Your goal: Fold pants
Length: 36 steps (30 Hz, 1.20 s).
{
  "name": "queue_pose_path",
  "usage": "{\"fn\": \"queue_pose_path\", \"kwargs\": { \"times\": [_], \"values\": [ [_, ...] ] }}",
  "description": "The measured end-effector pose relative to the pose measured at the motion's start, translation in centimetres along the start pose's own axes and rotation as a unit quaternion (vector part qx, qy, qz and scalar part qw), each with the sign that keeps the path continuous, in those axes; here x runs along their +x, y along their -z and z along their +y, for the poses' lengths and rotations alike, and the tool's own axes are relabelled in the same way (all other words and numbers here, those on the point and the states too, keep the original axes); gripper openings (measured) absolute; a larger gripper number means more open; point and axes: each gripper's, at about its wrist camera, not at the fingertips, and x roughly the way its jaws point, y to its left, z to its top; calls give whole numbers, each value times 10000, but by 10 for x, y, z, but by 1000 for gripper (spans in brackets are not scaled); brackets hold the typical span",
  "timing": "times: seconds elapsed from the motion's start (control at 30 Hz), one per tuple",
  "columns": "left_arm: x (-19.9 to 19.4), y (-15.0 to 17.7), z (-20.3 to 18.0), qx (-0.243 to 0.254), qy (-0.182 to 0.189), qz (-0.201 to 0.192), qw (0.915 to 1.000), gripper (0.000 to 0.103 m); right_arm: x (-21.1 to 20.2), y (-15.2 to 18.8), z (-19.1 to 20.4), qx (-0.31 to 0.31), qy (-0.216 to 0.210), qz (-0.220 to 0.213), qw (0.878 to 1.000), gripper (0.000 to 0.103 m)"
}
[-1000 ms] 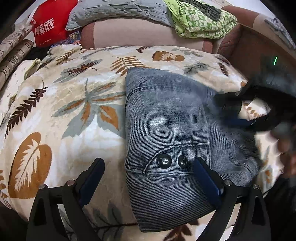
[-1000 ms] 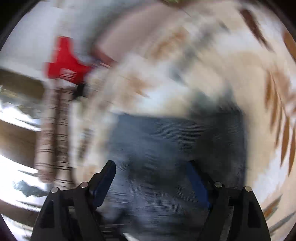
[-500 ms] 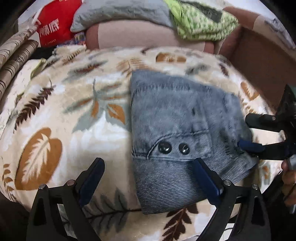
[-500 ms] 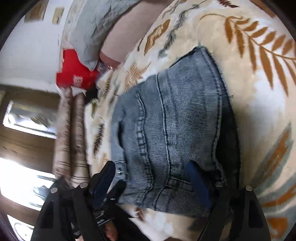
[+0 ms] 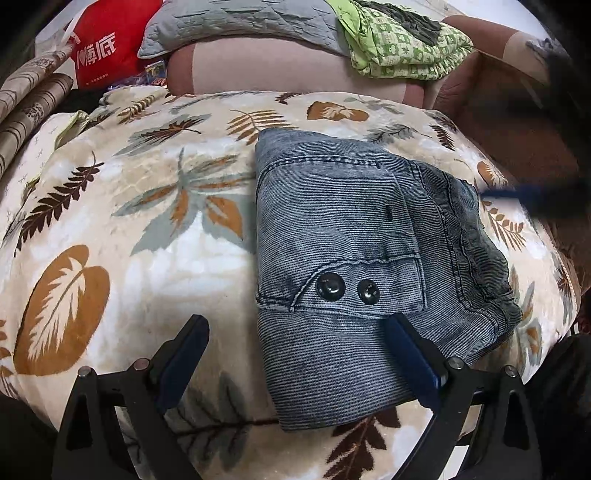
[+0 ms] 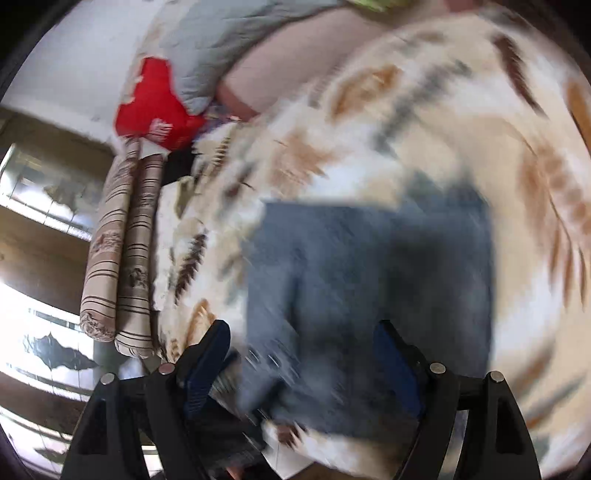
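Observation:
Grey-blue denim pants (image 5: 354,254) lie folded into a thick rectangle on a leaf-patterned blanket (image 5: 129,221), two dark snap buttons facing up near the front. My left gripper (image 5: 295,332) hovers open just above the fold's near edge, its right finger over the denim and its left finger over the blanket, nothing between the pads. In the right wrist view, blurred by motion, the same pants (image 6: 369,280) lie below my right gripper (image 6: 303,343), which is open and holds nothing. A dark blurred streak (image 5: 535,195) at the right edge of the left wrist view is the right gripper.
A red bag (image 5: 99,48), a grey quilted pillow (image 5: 236,22) and green patterned cloth (image 5: 402,48) lie on the pink sofa back (image 5: 277,70) beyond the blanket. Striped rolled fabric (image 6: 122,251) lies to the left. A brown armrest (image 5: 517,122) stands at right.
My right gripper has lifted away from the pants' right edge and now shows only as a blur higher up. The folded pants and my left gripper stay put.

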Motion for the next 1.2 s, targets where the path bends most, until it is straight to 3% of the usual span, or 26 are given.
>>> {"fn": "queue_pose_path", "kwargs": {
  "times": [0.13,0.2,0.23,0.27,0.43,0.5,0.63,0.73,0.9,1.03,1.1,1.2],
  "values": [
    [0,0,0,3,24,20,10000,97,32,-46,14,-67,-239,-1,9997,82],
    [1,-1,-1,15,8,25,10000,97,68,-59,-4,210,-96,230,9995,82],
    [1,-1,-1,21,-9,20,10000,97,92,-60,-23,594,-296,507,9965,80],
    [1,-1,-1,23,-4,26,10000,97,98,-59,-29,718,-409,505,9953,80],
    [1,-1,0,-9,12,36,10000,97,54,-32,5,13,3,124,9999,81],
    [1,-1,-1,0,-9,41,10000,97,26,-9,11,-199,-134,-3,9997,81],
    [1,-2,-1,4,-65,58,10000,97,-3,49,-16,226,-233,-47,9995,82],
    [1,-1,-4,51,-142,55,9999,97,10,77,-47,588,-230,137,9979,82],
    [-1,-3,-7,153,-274,43,9995,97,0,81,-46,562,-297,-123,9979,82],
    [0,-3,-7,129,-276,70,9995,97,-12,93,-31,178,-525,-265,9981,83],
    [0,-5,-6,102,-174,143,9997,97,7,98,-43,228,-96,-19,9997,86],
    [-13,-16,12,-170,210,0,9996,97,-6,97,-45,273,-342,-157,9989,86]
  ]
}}
